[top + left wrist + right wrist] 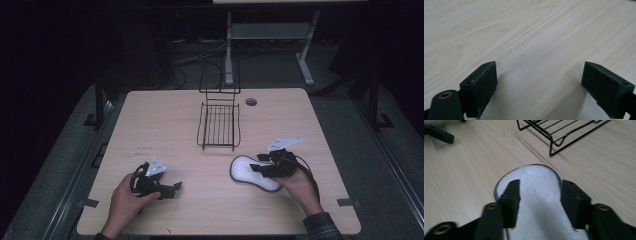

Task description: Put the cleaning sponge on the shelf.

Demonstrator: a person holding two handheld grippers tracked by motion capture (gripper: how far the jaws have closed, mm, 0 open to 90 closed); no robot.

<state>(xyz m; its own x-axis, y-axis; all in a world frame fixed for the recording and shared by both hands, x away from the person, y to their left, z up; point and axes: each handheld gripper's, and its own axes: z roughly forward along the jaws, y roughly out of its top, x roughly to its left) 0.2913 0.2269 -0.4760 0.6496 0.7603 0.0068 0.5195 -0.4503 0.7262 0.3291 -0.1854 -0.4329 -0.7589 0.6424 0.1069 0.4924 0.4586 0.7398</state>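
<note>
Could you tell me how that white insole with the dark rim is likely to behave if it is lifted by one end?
The white insole looks thin and lies flat on the table, so it will probably droop. Its fuzzy top suggests decent grip for the fingers. It seems light, and likely slides when pushed.

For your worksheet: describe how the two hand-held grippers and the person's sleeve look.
Both the left gripper and the right gripper are black, each topped by a grey three-cornered plate. The jaws are blocky black pads with brass-ringed holes at the base. A black cable loops from the right one. A dark checked sleeve covers that wrist.
</note>
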